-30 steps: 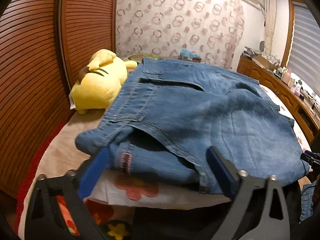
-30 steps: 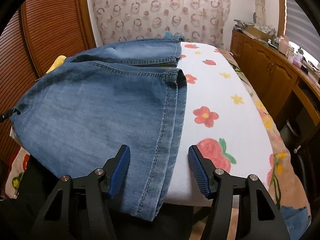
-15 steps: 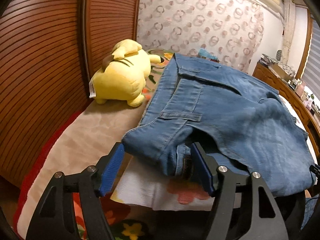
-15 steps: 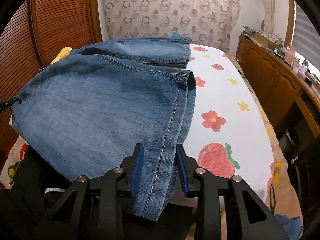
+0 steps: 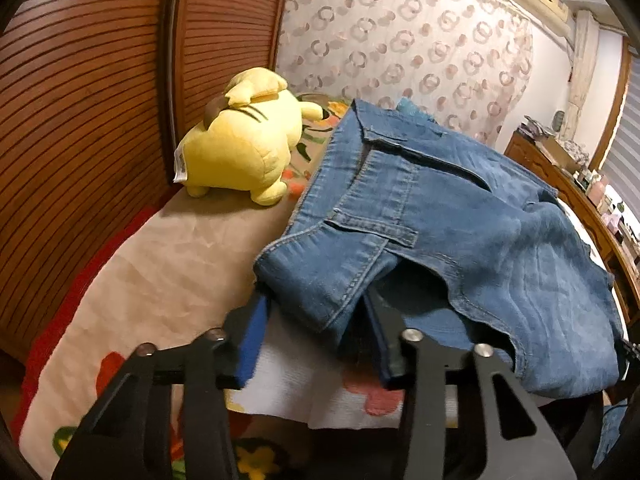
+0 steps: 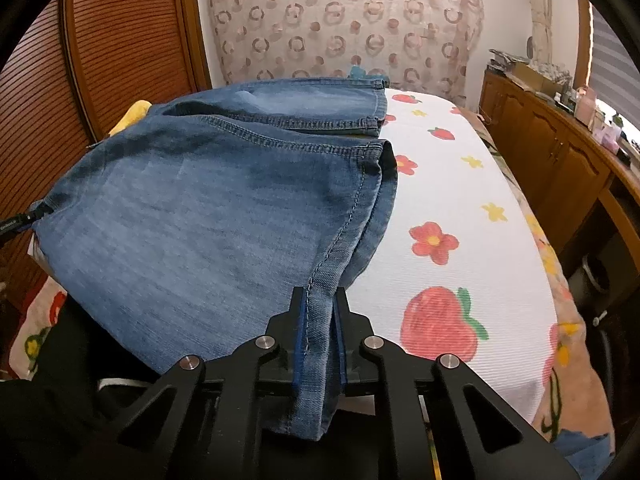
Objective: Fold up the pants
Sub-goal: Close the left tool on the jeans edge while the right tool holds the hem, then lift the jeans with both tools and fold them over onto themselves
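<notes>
Blue denim pants (image 5: 460, 220) lie folded lengthwise across the bed, waistband to the left and leg hems (image 6: 372, 120) to the right. My left gripper (image 5: 316, 300) straddles the near waistband corner. Its jaws are closing, with the denim between the blue pads (image 5: 252, 344), and white cover still shows beside the left pad. My right gripper (image 6: 319, 294) is at the near side seam of the pants (image 6: 200, 208). Its jaws are closing too, and the pads pinch the doubled denim edge, which hangs below them.
A yellow plush toy (image 5: 244, 148) sits on the bed by the slatted wooden doors (image 5: 80, 120), just left of the waistband. The white flower-print cover (image 6: 460, 184) lies bare right of the hems. A wooden cabinet (image 6: 560, 160) runs along the right side.
The left gripper slid left along the near edge to the waistband corner and its jaws narrowed around it. The right jaws closed from wide apart onto the seam edge.
</notes>
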The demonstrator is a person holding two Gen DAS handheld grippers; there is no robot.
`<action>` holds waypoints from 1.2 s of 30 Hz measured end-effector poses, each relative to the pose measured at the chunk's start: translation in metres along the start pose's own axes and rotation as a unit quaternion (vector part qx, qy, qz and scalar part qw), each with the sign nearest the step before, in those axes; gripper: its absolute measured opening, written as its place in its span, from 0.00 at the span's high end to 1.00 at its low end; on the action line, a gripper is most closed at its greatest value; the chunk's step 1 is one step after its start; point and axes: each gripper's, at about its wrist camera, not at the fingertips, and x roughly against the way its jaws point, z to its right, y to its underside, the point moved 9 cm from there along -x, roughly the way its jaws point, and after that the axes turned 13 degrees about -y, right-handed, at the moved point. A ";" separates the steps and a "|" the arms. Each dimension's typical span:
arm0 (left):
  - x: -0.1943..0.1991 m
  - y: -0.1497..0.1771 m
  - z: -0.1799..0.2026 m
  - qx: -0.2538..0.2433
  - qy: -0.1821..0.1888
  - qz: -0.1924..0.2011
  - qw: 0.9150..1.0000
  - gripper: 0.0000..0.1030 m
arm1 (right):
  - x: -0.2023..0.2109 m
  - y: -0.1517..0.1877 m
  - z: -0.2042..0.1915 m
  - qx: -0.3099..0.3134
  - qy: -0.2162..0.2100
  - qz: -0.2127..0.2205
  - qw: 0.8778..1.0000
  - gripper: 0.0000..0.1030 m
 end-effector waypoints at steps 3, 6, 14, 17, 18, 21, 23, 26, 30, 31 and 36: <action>0.006 -0.003 0.004 -0.005 0.007 0.011 1.000 0.74 | 0.001 0.000 0.000 -0.006 -0.008 0.005 1.000 0.93; 0.015 -0.011 0.008 -0.007 0.010 0.024 1.000 0.79 | 0.005 -0.006 -0.001 -0.010 -0.015 0.012 1.000 0.93; 0.051 -0.049 0.029 -0.027 0.022 0.083 0.996 0.82 | 0.024 -0.040 -0.014 0.011 -0.034 0.052 0.998 0.94; 0.058 -0.062 0.035 -0.029 0.032 0.095 0.995 0.82 | 0.027 -0.056 -0.023 0.028 -0.042 0.065 0.997 0.94; 0.060 -0.064 0.036 -0.029 0.035 0.098 0.994 0.82 | 0.028 -0.061 -0.025 0.035 -0.043 0.069 0.996 0.94; 0.065 -0.073 0.040 -0.030 0.039 0.108 0.993 0.83 | 0.031 -0.075 -0.028 0.049 -0.042 0.083 0.994 0.94; 0.069 -0.078 0.040 -0.028 0.040 0.116 0.992 0.84 | 0.030 -0.081 -0.028 0.056 -0.039 0.088 0.994 0.94; 0.073 -0.086 0.041 -0.027 0.041 0.126 0.991 0.84 | 0.027 -0.084 -0.023 0.061 -0.034 0.092 0.993 0.94; 0.074 -0.094 0.043 -0.027 0.044 0.134 0.990 0.84 | 0.021 -0.083 -0.015 0.058 -0.029 0.093 0.994 0.94; 0.073 -0.097 0.044 -0.028 0.044 0.135 0.989 0.84 | 0.018 -0.083 -0.016 0.057 -0.028 0.092 0.994 0.94; 0.073 -0.104 0.050 -0.029 0.047 0.142 0.988 0.84 | 0.008 -0.090 -0.009 0.055 -0.027 0.089 0.994 0.94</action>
